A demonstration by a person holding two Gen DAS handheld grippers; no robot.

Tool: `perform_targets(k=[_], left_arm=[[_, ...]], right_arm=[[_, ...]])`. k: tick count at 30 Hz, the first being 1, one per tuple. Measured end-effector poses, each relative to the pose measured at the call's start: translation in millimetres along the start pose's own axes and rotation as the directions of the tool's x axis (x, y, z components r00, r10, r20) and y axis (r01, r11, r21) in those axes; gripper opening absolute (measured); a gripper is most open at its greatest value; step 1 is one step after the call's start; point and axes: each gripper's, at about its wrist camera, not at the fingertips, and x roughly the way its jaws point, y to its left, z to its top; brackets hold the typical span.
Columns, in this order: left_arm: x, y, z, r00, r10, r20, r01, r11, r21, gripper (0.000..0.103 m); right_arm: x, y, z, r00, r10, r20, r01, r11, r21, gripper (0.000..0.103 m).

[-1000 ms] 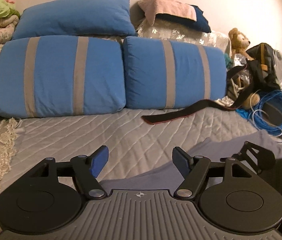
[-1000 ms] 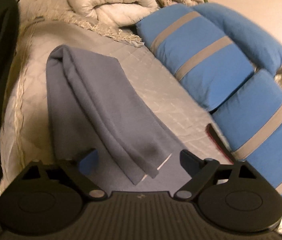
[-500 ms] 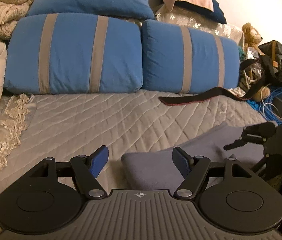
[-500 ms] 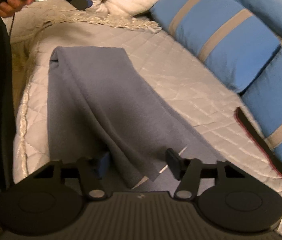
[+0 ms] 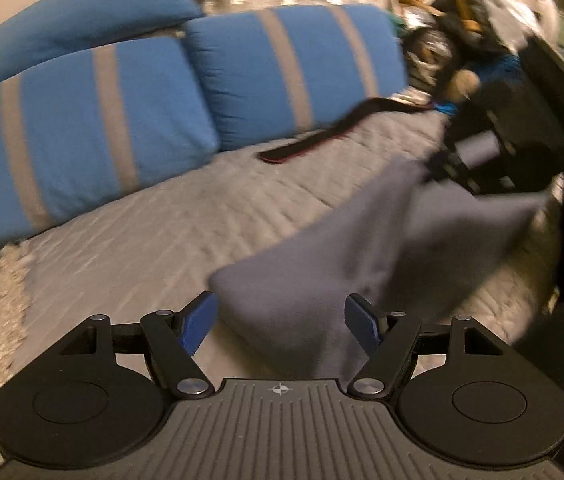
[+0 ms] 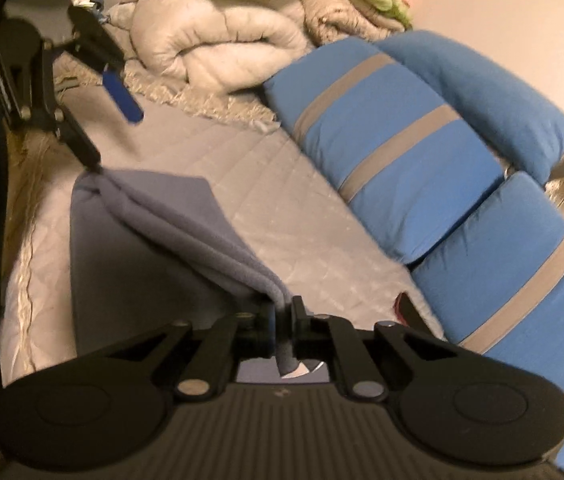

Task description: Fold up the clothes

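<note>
Grey-blue cloth [image 6: 169, 216] pinched in closing right hand-held gripper [image 6: 282, 326]; left hand-held gripper [image 5: 282, 320] gapes.

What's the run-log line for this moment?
right gripper: closing, pinching grey garment end | left gripper: open over other end | garment: on bed

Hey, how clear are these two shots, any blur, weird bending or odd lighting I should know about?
Left wrist view: heavy motion smear on the grey garment and striped pillows, sharp only on the left gripper; warm, dim light. Right wrist view: crisper, with mild blur; fisheye bends the bed; the dark edge at left hides detail.
</note>
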Motion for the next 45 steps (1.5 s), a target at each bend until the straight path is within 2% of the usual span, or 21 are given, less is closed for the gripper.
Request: perform_targets(k=[3,10,12,17,22,26,29,32,34,36,40,43,45], left_arm=[[6,-9,-5,1.000,-0.022,0.007,0.022,1.000,0.015,0.069],[27,-32,-17,0.999,0.031,0.018,-0.034,0.984,0.175,0.070],[31,-41,-21,0.996,0.083,0.023,-0.086,0.970,0.228,0.070],[42,-68,-32,0.973,0.226,0.048,-0.226,0.888,0.401,0.070],[44,-76,-39,0.940,0.334,0.073,-0.330,0.833,0.443,0.070],[42,-86,-41,0.931,0.353,0.092,-0.347,0.778,0.525,0.070],[43,-96,-44,0.924,0.360,0.128,-0.359,0.706,0.610,0.070],[42,-108,-45,0.920,0.358,0.161,-0.367,0.639,0.676,0.070],[38,-112,-42,0.923,0.346,0.171,-0.364,0.635,0.681,0.070],[37,-114,-40,0.924,0.343,0.168,-0.361,0.639,0.680,0.070],[44,-117,-47,0.928,0.346,0.140,-0.334,0.604,0.724,0.070],[45,-118,-53,0.932,0.343,0.115,-0.310,0.593,0.743,0.070],[44,-115,-51,0.935,0.340,0.099,-0.297,0.599,0.744,0.069]], right_arm=[[-1,0,8,1.000,-0.021,0.010,0.021,1.000,-0.001,0.008],[-6,-8,24,0.997,-0.060,0.047,0.058,0.997,0.050,0.008],[-10,-9,25,0.996,-0.072,0.055,0.069,0.996,0.053,0.008],[-18,-10,22,0.992,-0.113,0.062,0.110,0.993,0.042,0.008],[-27,-16,14,0.989,-0.139,0.053,0.137,0.990,0.044,0.008],[-31,-21,7,0.986,-0.164,0.040,0.163,0.986,0.026,0.008],[-35,-21,-2,0.980,-0.196,0.038,0.197,0.980,-0.010,0.008],[-47,-13,-15,0.964,-0.257,0.063,0.260,0.964,-0.060,0.008],[-55,-2,-29,0.962,-0.268,0.057,0.273,0.955,-0.116,0.008],[-56,17,-50,0.973,-0.230,-0.003,0.225,0.954,-0.199,0.008],[-52,55,-91,0.983,-0.144,-0.115,0.103,0.947,-0.305,0.008],[-51,76,-108,0.981,-0.129,-0.146,0.072,0.936,-0.344,0.007],[-53,83,-111,0.981,-0.138,-0.138,0.081,0.932,-0.353,0.007]])
